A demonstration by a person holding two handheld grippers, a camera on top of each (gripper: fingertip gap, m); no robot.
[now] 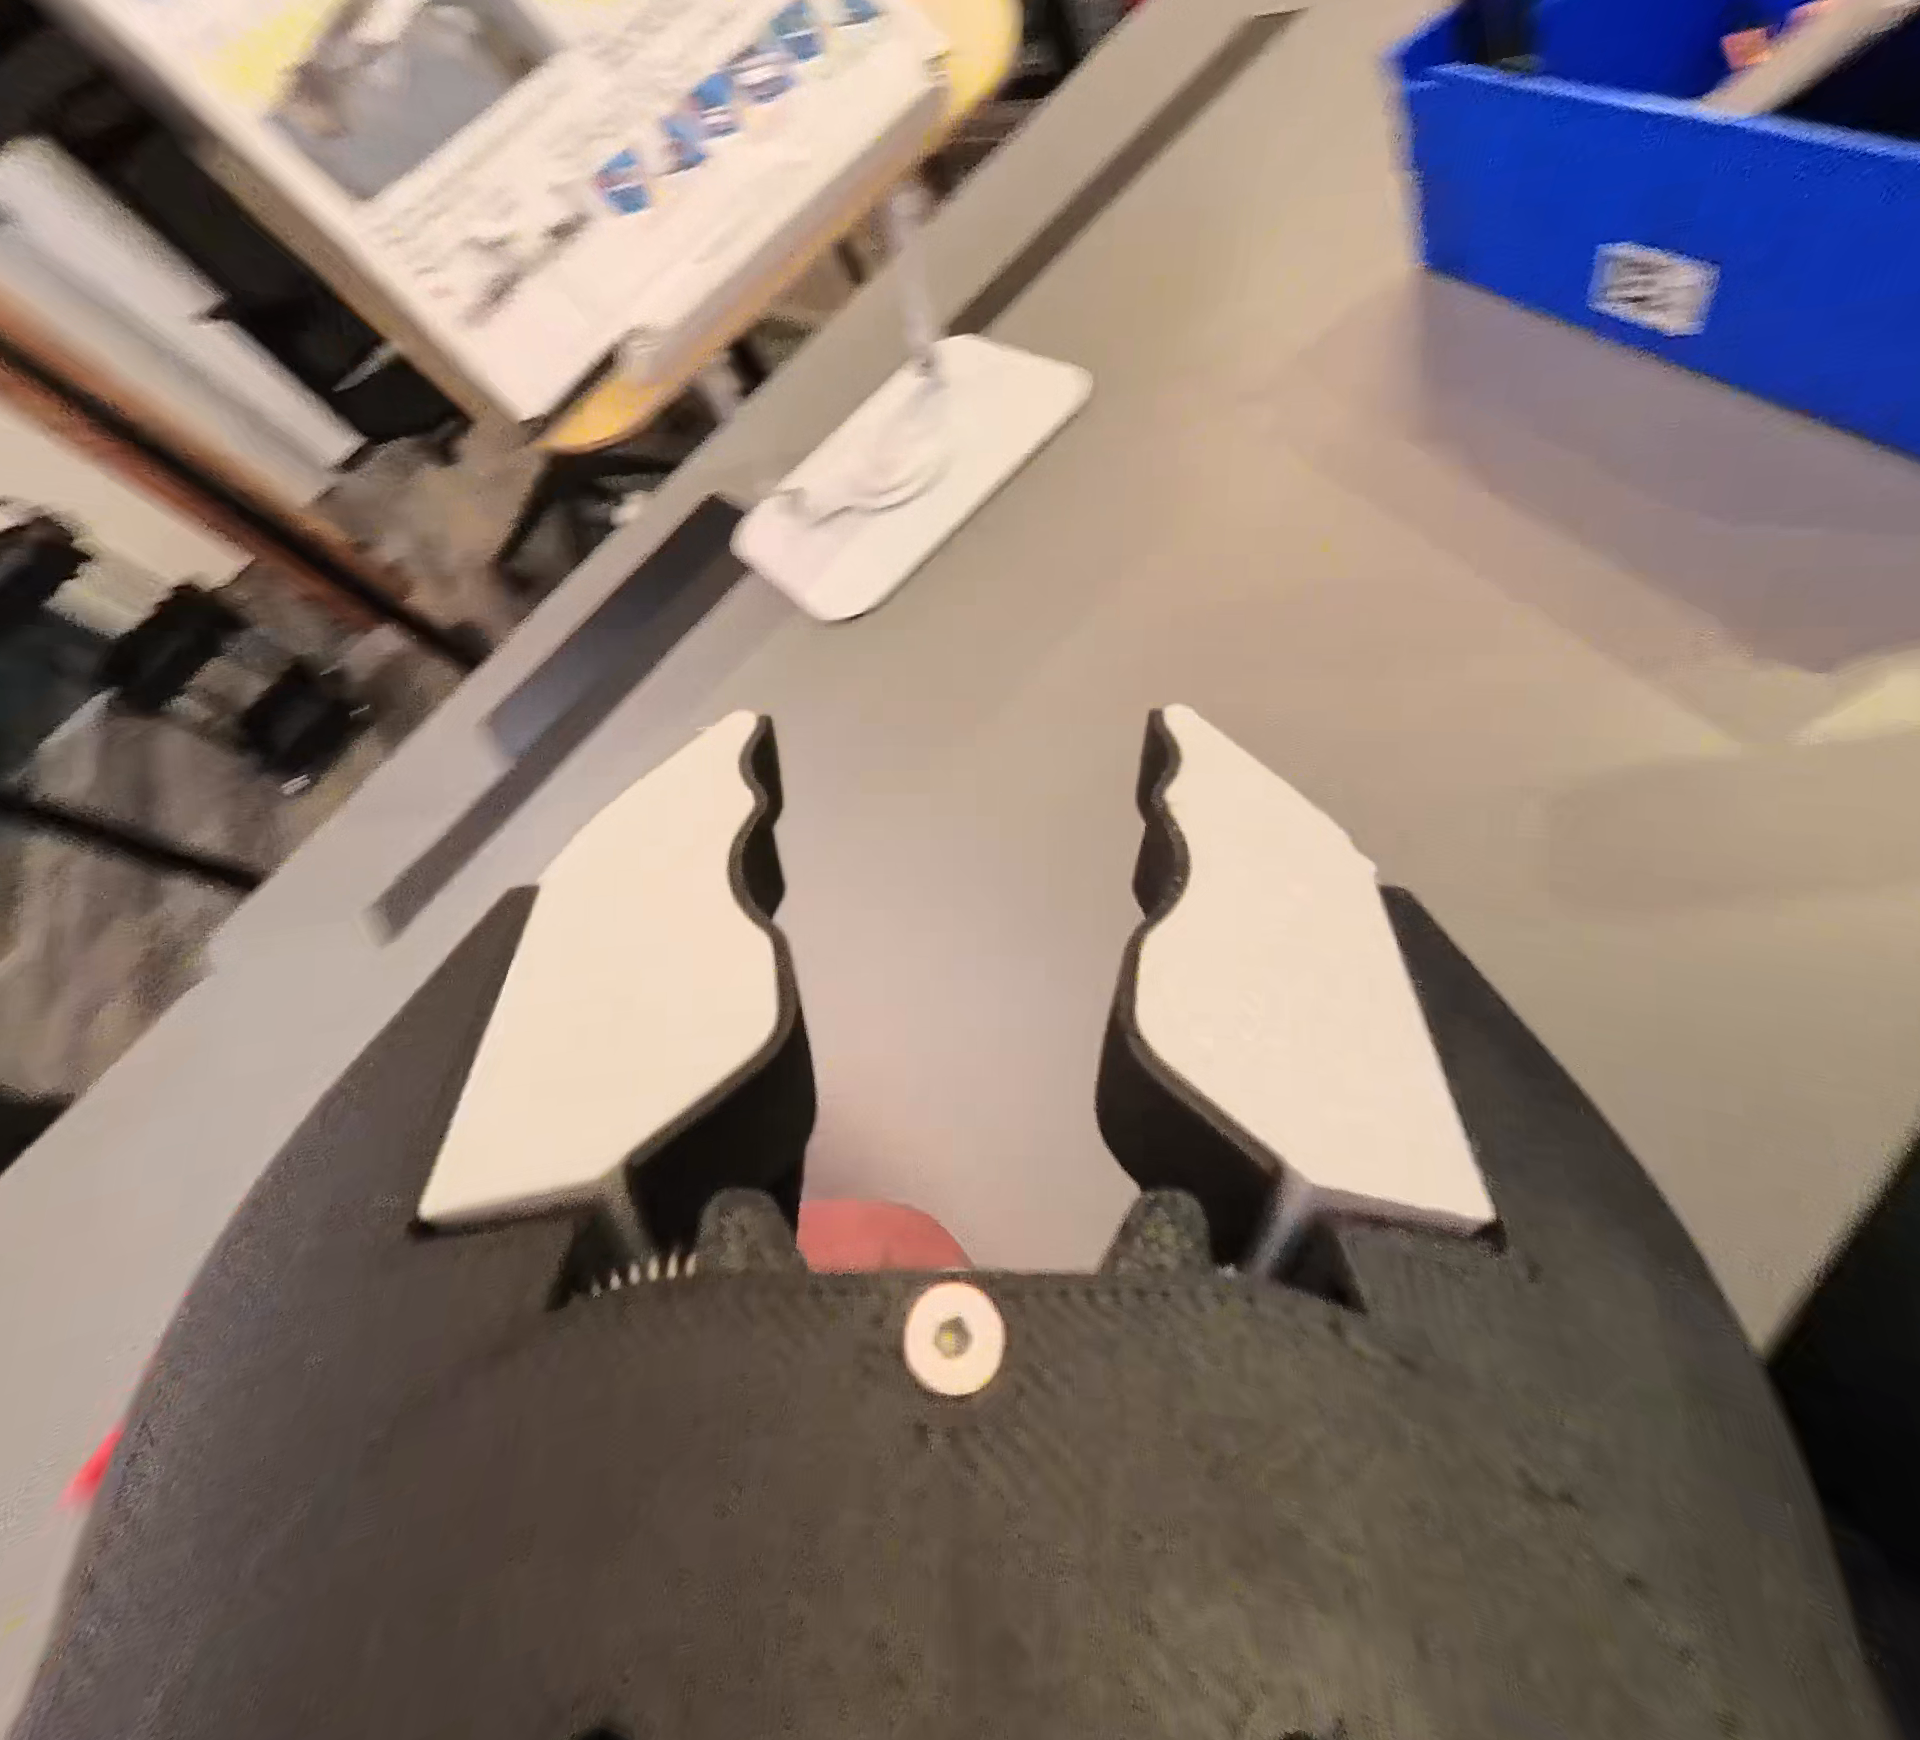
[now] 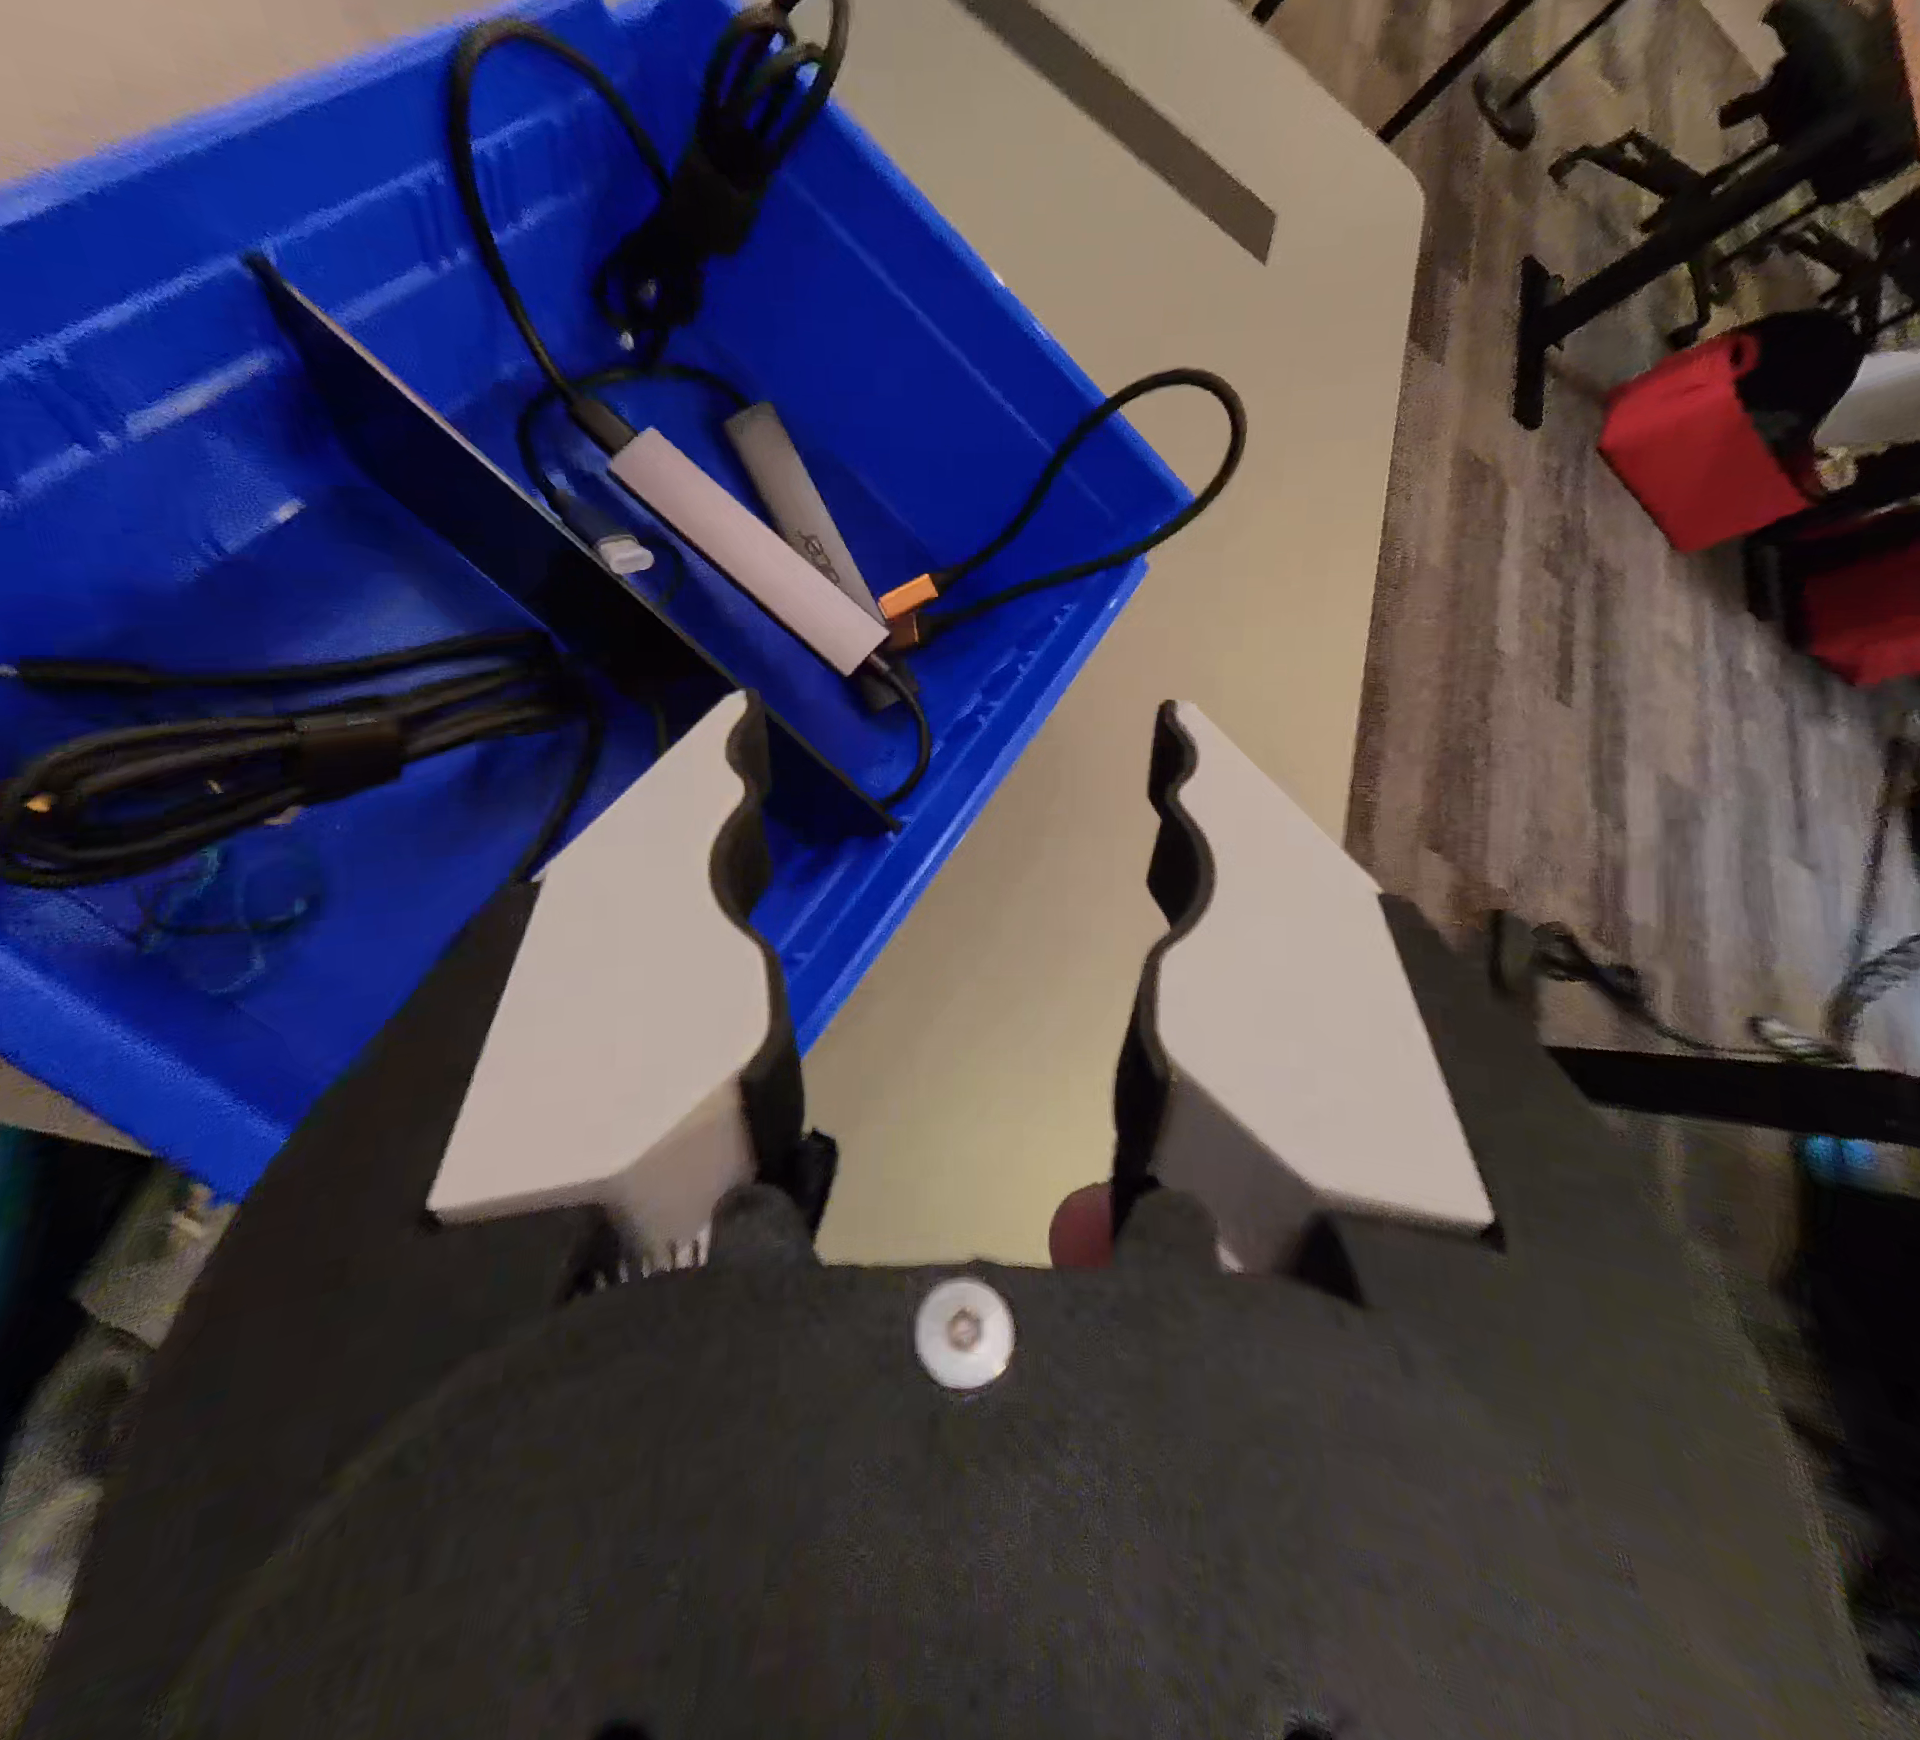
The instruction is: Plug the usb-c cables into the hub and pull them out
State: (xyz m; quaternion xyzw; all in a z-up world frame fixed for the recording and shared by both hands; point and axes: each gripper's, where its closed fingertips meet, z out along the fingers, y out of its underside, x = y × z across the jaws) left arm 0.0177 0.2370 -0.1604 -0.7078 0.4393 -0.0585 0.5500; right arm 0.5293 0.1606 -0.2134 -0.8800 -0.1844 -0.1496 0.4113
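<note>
In the right wrist view a blue bin [image 2: 997, 734] holds two grey USB hubs [image 2: 743, 547] [image 2: 795, 495] beside a black divider [image 2: 499, 485]. A black cable with an orange plug [image 2: 906, 599] loops over the bin's rim next to the hubs. A bundled black cable [image 2: 748, 121] lies at the bin's far end and another bundle [image 2: 270, 745] in the left compartment. My right gripper [image 2: 956, 719] is open and empty, above the bin's near corner. My left gripper [image 1: 961, 729] is open and empty over the bare grey table; the bin [image 1: 1662, 173] stands to its upper right.
A white stand base [image 1: 914, 475] holds a tilted printed sheet [image 1: 499, 59] at the table's far left. A dark slot [image 1: 644, 610] runs along the table's edge. Beyond the table's right edge lie carpet, chairs and a red bag [image 2: 1714, 443]. The tips of one gripper are about 50 cm away from the tips of the other. The bundle [image 2: 270, 745] lies some 12 cm from my right tips, 40 cm from my left tips.
</note>
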